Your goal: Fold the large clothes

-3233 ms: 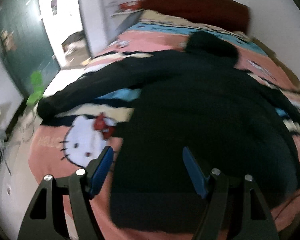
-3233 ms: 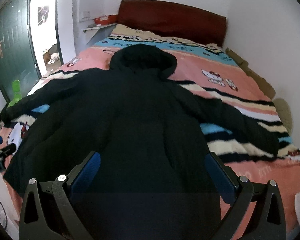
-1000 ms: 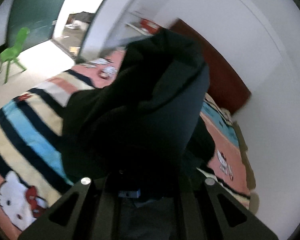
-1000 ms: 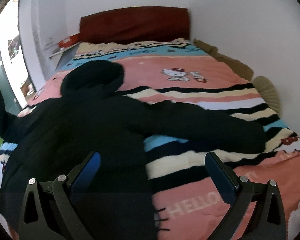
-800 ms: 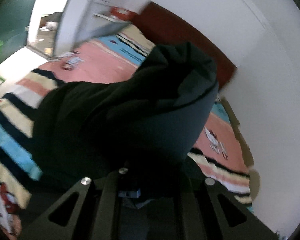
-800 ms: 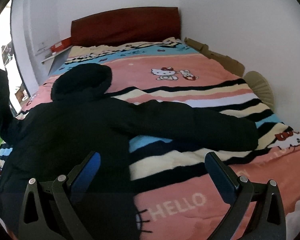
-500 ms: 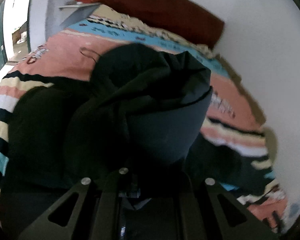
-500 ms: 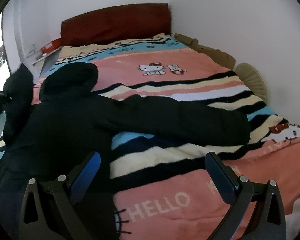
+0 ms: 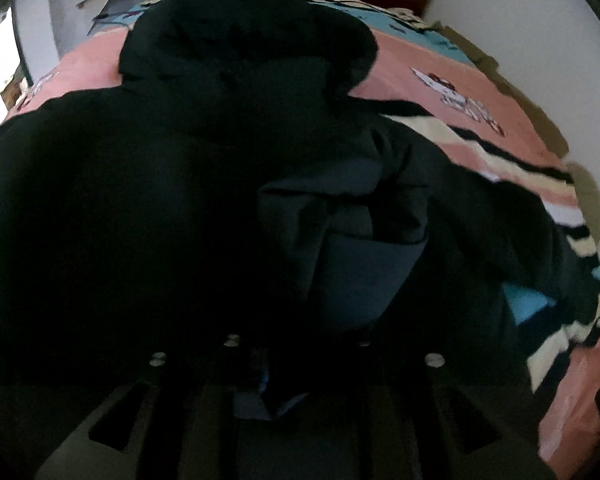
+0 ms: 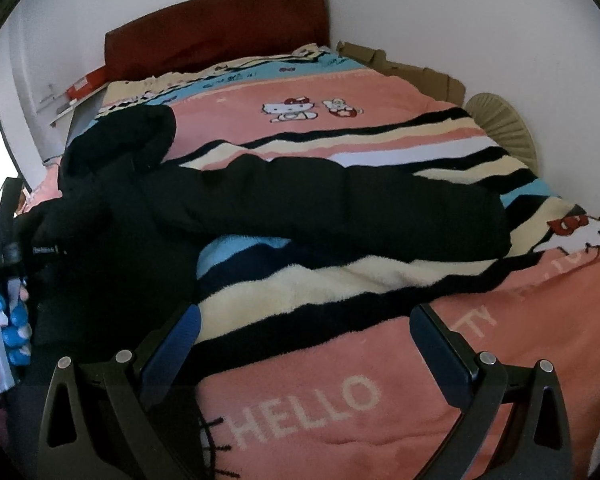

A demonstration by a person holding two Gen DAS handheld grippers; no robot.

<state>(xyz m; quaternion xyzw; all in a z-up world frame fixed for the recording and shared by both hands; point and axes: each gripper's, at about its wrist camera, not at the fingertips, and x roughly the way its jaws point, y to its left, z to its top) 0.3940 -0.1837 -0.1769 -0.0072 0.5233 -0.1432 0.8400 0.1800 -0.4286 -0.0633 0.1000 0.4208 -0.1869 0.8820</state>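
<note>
A large black hooded coat [image 10: 148, 216] lies on the pink striped blanket [image 10: 340, 384]. Its hood [image 9: 244, 40] points toward the headboard, and its right sleeve [image 10: 360, 204] stretches flat across the stripes. My left gripper [image 9: 296, 364] is shut on the left sleeve's cuff [image 9: 360, 276] and holds it low over the coat's chest; its fingers are hidden in the cloth. It also shows at the left edge of the right wrist view [image 10: 24, 252]. My right gripper [image 10: 304, 344] is open and empty above the blanket, near the bed's foot, short of the right sleeve.
A dark red headboard [image 10: 220, 28] stands at the far end. A white wall runs along the bed's right side, with cardboard [image 10: 404, 68] and a round beige fan [image 10: 504, 120] wedged against it. A shelf with a red box [image 10: 84, 84] is at the far left.
My left gripper took hold of the left sleeve's cuff, lifted it and swung it right across the coat, and now lowers it onto the chest. My right gripper drifted right, still open.
</note>
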